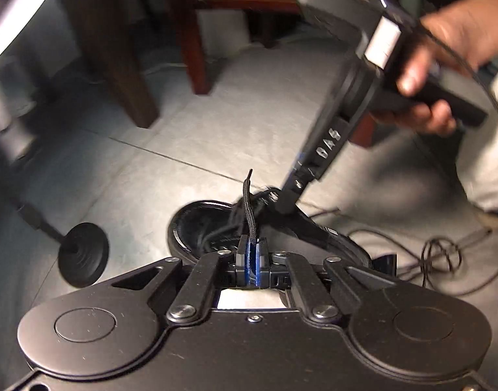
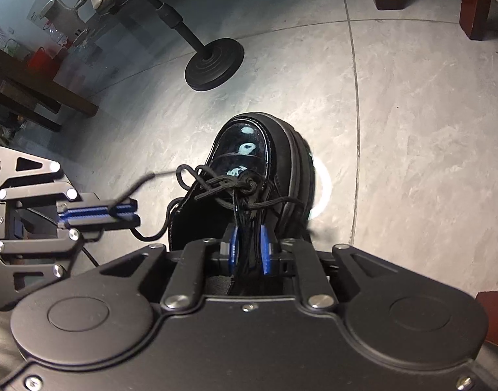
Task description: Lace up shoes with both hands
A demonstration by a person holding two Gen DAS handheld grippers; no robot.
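Grey tile floor (image 2: 411, 130). Black shoe (image 2: 249, 150) heel hidden behind right claw (image 2: 248, 251), slightly parted over tongue; grip unclear. Left claw (image 2: 118, 211), 9 o'clock, clamped on lace (image 2: 157, 176).

One black shoe (image 2: 249, 176), two tongs (image 1: 251, 254) (image 2: 247, 251), one round stand base (image 2: 214, 65).

The glossy black shoe (image 2: 249, 156) is showing pale blue reflections; its lace (image 2: 222, 185) is black, the fingers (image 2: 95, 210) blue-padded, the floor (image 2: 411, 130) marbled grey.
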